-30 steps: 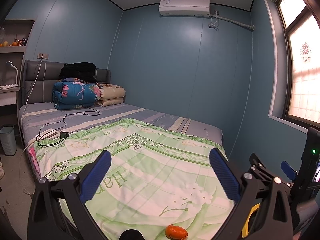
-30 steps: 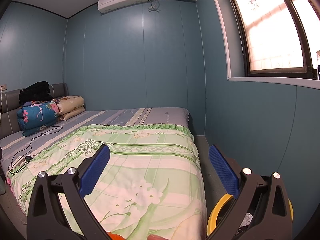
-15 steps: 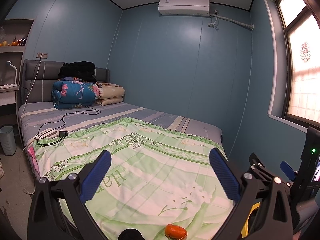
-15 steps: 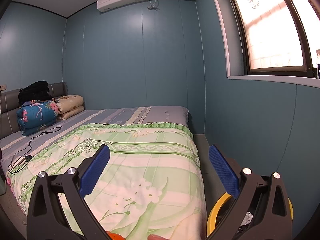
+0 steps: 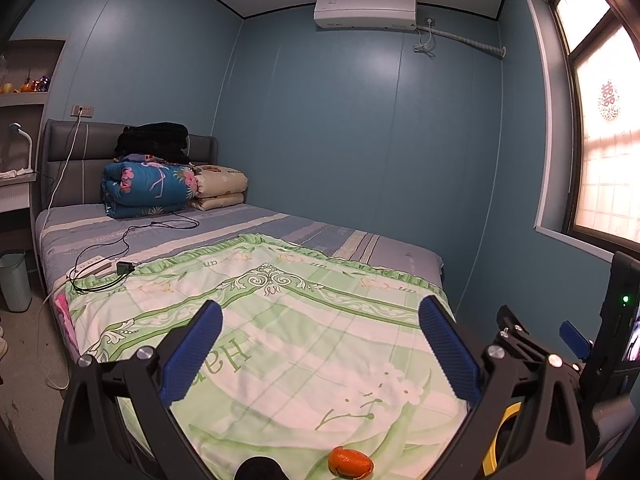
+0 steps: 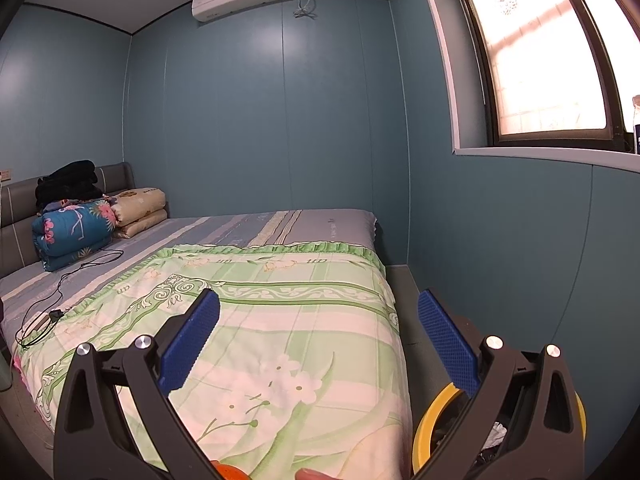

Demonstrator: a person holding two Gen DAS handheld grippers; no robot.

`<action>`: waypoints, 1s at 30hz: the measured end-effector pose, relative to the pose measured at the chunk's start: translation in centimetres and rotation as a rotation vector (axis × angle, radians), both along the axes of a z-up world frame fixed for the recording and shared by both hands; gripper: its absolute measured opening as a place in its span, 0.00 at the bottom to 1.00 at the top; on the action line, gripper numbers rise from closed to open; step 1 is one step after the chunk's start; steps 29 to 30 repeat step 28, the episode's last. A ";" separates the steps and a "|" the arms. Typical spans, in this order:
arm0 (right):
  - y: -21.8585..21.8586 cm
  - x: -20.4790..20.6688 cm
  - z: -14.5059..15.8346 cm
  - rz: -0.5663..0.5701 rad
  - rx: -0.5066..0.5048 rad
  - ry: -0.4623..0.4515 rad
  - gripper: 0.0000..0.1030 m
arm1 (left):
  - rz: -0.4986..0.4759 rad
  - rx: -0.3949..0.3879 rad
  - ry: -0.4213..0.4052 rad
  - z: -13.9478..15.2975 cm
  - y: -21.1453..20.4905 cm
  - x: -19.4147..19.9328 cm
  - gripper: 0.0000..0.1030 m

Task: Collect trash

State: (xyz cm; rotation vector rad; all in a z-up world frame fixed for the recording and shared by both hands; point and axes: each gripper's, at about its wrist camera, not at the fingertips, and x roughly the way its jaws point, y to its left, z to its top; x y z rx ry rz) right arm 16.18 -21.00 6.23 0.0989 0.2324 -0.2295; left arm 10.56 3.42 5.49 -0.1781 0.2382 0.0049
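Both my left claw (image 5: 320,344) and right claw (image 6: 318,340) are spread wide, empty, above the quilt (image 5: 288,320); orange peel (image 5: 351,459) lies near its front edge.

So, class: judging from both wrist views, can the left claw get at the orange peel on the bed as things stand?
Probably yes. The left claw is open, the orange peel lies bare on the green bedspread just below it, and nothing stands between them.
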 end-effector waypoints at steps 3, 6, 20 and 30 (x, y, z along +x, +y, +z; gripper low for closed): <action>0.0 0.0 0.0 0.000 0.001 0.000 0.92 | -0.001 0.001 0.000 0.0 0.0 0.0 0.92; 0.0 0.0 0.0 0.000 0.002 0.001 0.92 | -0.003 -0.002 0.001 0.0 0.0 0.0 0.92; -0.1 0.0 -0.3 0.000 0.003 0.007 0.92 | -0.006 0.004 0.003 -0.2 -0.1 0.0 0.92; -0.1 0.1 -0.4 -0.001 0.002 0.008 0.92 | -0.008 -0.003 0.007 -0.2 0.0 0.1 0.92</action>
